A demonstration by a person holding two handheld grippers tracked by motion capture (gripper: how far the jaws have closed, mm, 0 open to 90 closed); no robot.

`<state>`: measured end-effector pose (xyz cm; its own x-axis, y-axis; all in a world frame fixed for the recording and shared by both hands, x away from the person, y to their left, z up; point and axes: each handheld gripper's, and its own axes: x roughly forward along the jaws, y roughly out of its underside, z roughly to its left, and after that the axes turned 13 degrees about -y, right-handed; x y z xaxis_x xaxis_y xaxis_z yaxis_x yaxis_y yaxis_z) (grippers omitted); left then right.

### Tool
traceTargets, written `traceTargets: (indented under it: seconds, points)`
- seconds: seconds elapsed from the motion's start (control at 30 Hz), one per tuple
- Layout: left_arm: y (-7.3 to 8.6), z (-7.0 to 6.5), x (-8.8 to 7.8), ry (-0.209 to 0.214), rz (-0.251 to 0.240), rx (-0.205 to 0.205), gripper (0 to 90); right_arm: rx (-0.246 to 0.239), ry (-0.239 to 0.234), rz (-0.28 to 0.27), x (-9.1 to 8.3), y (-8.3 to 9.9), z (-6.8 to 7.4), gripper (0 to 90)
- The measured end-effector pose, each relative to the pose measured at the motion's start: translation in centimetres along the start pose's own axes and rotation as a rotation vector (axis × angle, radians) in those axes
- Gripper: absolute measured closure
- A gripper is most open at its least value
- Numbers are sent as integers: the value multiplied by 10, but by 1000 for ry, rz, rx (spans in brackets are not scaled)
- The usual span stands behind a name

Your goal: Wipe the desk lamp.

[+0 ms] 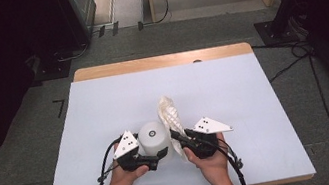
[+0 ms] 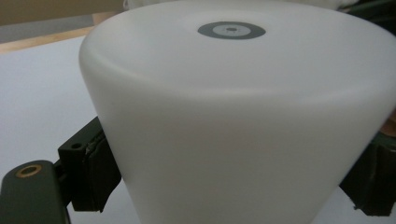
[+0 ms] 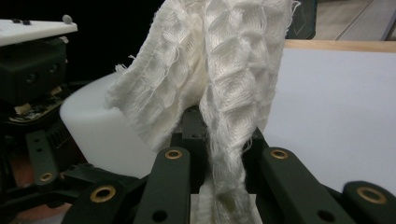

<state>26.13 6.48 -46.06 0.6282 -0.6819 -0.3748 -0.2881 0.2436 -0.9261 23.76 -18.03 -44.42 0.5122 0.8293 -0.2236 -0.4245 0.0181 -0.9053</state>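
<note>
Nearest the high camera, two forearms come in from six o'clock, each hand carrying tongs. Left tongs [image 1: 159, 155] are clamped on a white upturned cup [image 1: 153, 137], a pad pressed to each side of its wall in the left gripper view. Right tongs [image 1: 176, 136] are pinched shut on a white waffle-weave cloth [image 1: 169, 117], which rises from the jaws as a twisted strip toward twelve o'clock. The cup stands near the middle of the counter [image 1: 234, 96], a little toward six o'clock, with the cloth just beside it at three o'clock.

This looks like wiping the cup: it is steadied, the cloth not yet laid on. Next, the cloth must swing over toward nine o'clock onto the cup's wall.

No brand or writing is legible; the cup's base [image 2: 231, 30] carries only a grey ring mark.
</note>
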Motion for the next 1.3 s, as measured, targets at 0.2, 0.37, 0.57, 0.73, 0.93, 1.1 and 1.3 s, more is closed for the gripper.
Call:
traceTargets:
  seconds: [0.2, 0.37, 0.57, 0.73, 0.93, 1.1, 1.3]
  points:
    - [-6, 10, -9, -11, -43, -36, 90, 30, -3, 57, 11, 12, -4, 792]
    - [-7, 17, -13, -9, -59, -65, 91, 36, -13, 81, 17, 16, -4, 790]
    - [-3, 13, -6, 12, -27, -46, 90, 38, -22, 68, 14, 13, -6, 788]
    - [0, 6, 0, 11, 13, -15, 90, 29, -19, 32, 6, 5, -6, 789]
    - [0, 0, 2, 47, 16, 9, 90, 27, 3, 29, 3, 5, -9, 789]
    - [-3, 3, -3, 40, -13, 9, 90, 41, 12, 60, 9, 12, -12, 790]
    - [-5, 12, -9, -1, -43, -35, 90, 33, 5, 85, 16, 17, -8, 790]
